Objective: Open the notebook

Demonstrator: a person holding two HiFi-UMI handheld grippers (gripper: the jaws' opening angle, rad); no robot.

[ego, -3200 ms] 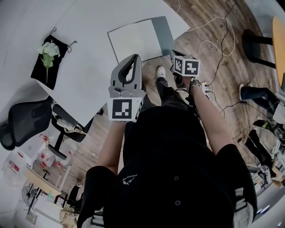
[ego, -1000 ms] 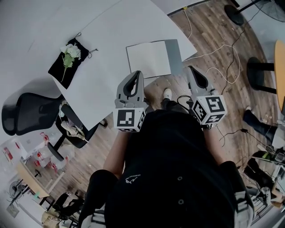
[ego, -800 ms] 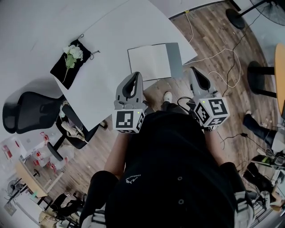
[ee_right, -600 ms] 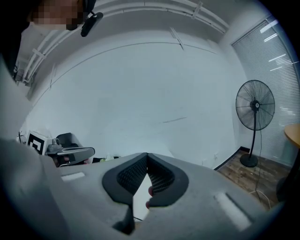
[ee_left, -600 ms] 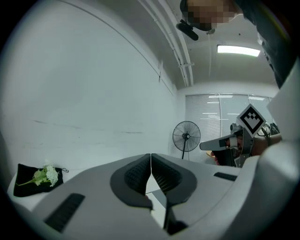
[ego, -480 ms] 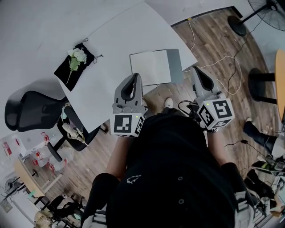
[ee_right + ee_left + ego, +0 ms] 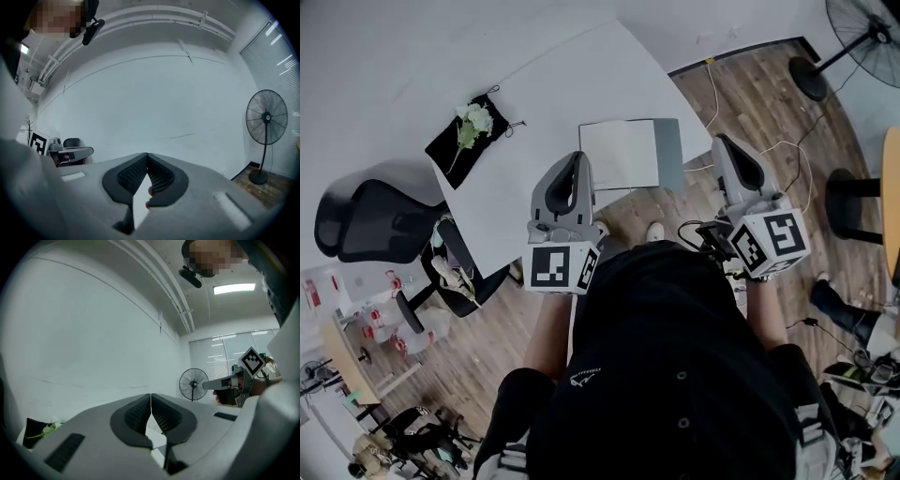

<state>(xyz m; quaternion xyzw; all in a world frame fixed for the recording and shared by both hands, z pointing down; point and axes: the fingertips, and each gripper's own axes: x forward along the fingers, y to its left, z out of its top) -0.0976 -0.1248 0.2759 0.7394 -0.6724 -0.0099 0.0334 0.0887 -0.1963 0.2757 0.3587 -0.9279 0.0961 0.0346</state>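
While you hold both grippers up in front of your body, the notebook (image 7: 621, 155) lies on the white table (image 7: 544, 103) above them in the head view, close to the table's near edge. It appears to be lying open: a white page faces up, with a grey flap (image 7: 669, 150) spread out at its right side, so it already lies as the task wants. Spread like this, its long axis runs across the frame from left to right. It sits between your two grippers and further up the frame. The left gripper (image 7: 574, 169) is the nearer one, its tip just below the page's lower left corner. The right gripper (image 7: 733, 155) stands apart to the right, on the grey flap's side and over the wooden floor. Each gripper's own view shows its ribbed pads pressed together with nothing between them, in the left gripper (image 7: 151, 401) as in the right gripper (image 7: 147, 161). So you are holding nothing in either hand.
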